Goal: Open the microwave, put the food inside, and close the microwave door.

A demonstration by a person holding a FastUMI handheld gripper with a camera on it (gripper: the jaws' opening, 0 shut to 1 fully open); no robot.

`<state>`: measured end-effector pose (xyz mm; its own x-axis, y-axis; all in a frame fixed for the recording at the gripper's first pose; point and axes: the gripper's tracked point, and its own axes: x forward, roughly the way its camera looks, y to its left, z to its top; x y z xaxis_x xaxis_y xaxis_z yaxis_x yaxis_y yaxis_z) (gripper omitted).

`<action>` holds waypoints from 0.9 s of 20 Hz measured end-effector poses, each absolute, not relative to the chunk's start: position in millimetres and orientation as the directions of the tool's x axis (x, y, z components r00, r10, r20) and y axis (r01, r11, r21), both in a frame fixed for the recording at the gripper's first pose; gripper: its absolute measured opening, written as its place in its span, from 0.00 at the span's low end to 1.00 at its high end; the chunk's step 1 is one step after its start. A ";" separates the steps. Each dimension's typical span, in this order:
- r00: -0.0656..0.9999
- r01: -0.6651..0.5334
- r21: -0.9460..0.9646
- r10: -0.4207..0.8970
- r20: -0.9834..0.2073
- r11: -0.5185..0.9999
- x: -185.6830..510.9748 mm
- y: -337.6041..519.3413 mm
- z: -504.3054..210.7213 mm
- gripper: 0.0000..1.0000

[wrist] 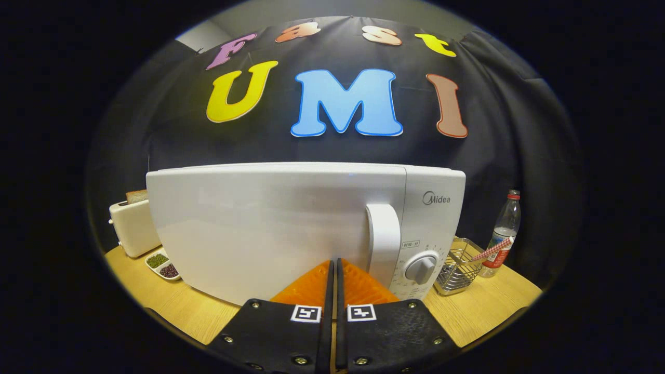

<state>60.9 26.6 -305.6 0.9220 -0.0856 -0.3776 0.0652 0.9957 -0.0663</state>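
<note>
A white microwave [260, 223] stands on the wooden table straight ahead, its door closed. The upright white door handle [383, 239] sits just right of my fingertips, with a round dial [421, 267] to its right. My gripper [333, 262] is shut, the two orange fingers [311, 285] pressed together with nothing between them, their tips at or very near the lower door face. No food item is visible between or near the fingers.
A cream toaster [132, 226] with a bread slice stands left of the microwave. A small white dish of beans [162, 265] lies in front of it. To the right are a wire basket [460, 265] and a plastic water bottle [503, 234].
</note>
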 end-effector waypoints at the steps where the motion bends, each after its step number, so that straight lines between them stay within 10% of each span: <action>1: 0.929 0.064 -0.062 -0.083 -0.361 0.996 60.6 26.5 -294.9 0.04; 18: 0.991 0.075 -0.015 -0.077 -0.114 0.997 65.6 17.5 -84.0 0.04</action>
<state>65.6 17.5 -84.0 0.9906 -0.0765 -0.1136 0.0753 0.9971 -0.0146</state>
